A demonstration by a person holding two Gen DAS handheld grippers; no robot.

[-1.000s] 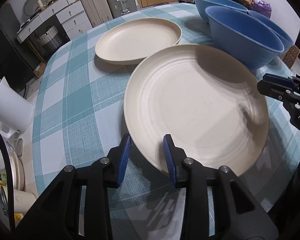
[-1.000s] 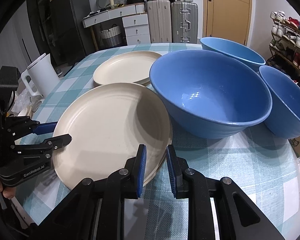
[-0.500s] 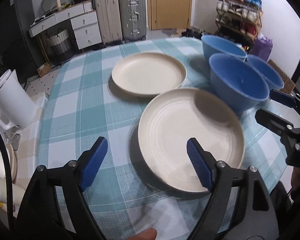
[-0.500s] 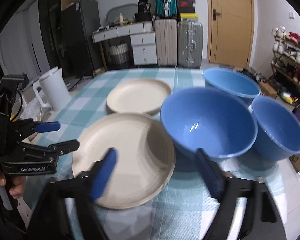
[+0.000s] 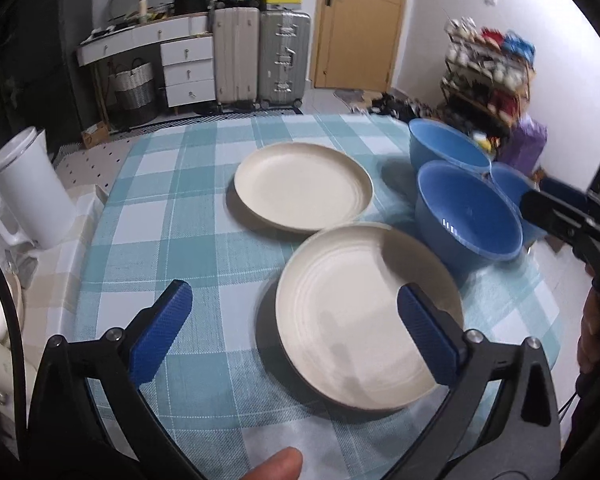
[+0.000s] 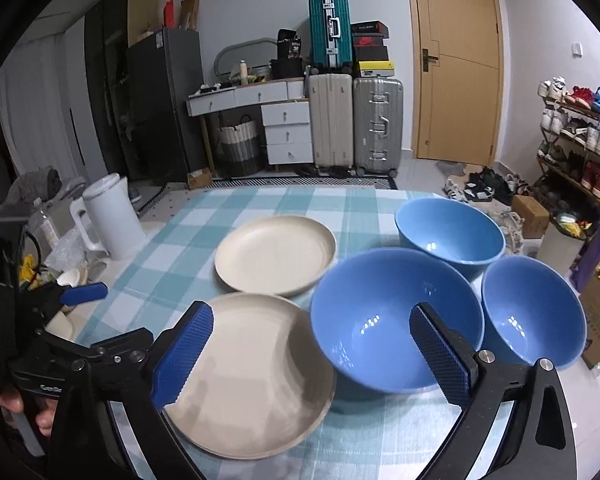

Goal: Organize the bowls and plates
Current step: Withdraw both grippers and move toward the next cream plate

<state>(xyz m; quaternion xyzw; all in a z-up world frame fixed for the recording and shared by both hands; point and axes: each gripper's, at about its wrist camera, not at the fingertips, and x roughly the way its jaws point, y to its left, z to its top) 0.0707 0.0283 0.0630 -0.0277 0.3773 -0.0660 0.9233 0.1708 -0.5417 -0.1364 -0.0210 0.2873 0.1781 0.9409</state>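
Three blue bowls (image 6: pixel 396 332) and two cream plates (image 5: pixel 364 336) sit empty; both grippers' fingers (image 5: pixel 160 336) just spread wide, gripping nothing

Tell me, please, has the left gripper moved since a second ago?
Yes. The left gripper has risen and pulled back from the near plate, which lies on the table; its jaws have just been opening, with nothing between them.

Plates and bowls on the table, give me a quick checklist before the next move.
1. Left gripper empty, jaws just opened: ok.
2. Right gripper empty, jaws just opened: ok.
3. Near plate released, flat on the checked tablecloth: ok.
4. Far plate stacked with near plate: not ok, they lie apart.
5. Three blue bowls nested: not ok, side by side.
6. Near plate clear of the table edge: cannot tell.
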